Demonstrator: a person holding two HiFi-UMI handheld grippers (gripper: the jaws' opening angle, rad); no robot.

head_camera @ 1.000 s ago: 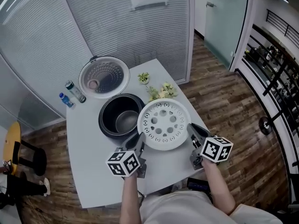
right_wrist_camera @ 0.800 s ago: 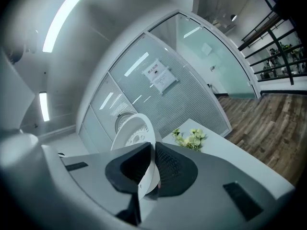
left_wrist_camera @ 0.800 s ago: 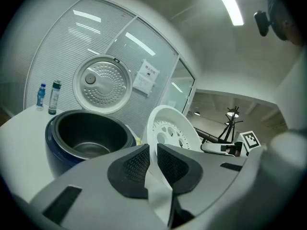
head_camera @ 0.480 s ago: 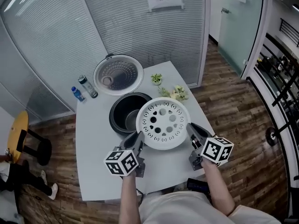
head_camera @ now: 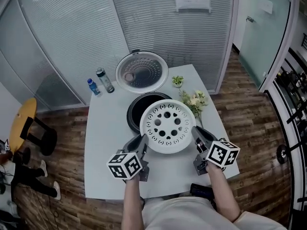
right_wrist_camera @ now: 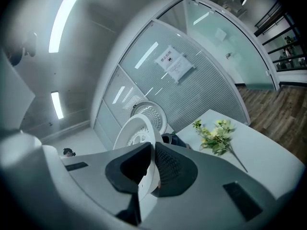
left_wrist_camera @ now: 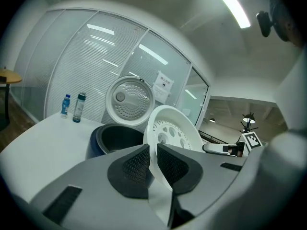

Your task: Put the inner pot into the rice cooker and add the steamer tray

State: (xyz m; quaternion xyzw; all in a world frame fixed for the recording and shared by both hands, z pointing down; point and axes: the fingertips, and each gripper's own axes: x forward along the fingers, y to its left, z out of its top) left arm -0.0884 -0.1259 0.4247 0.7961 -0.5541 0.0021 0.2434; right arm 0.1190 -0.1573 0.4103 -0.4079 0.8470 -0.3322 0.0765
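Bright ceiling strips, fisheye-warped edges

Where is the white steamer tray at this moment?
In the head view the steamer tray is held at the middle, its rim clamped by the left gripper and the right gripper, partly hiding the open rice cooker behind it.

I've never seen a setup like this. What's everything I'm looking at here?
Rice cooker: one, dark, mid-table, lid open behind.
Steamer tray: one, white, held over the cooker.
Blue bottle: one, table's far left.
Taller bottle: one, clear, beside it.
Flowers: one bunch, yellow-green, right of cooker.
Table: one, white.
Stool: one, yellow top, floor at left.
Left gripper, right gripper: two, grey, each shut on the tray's rim.
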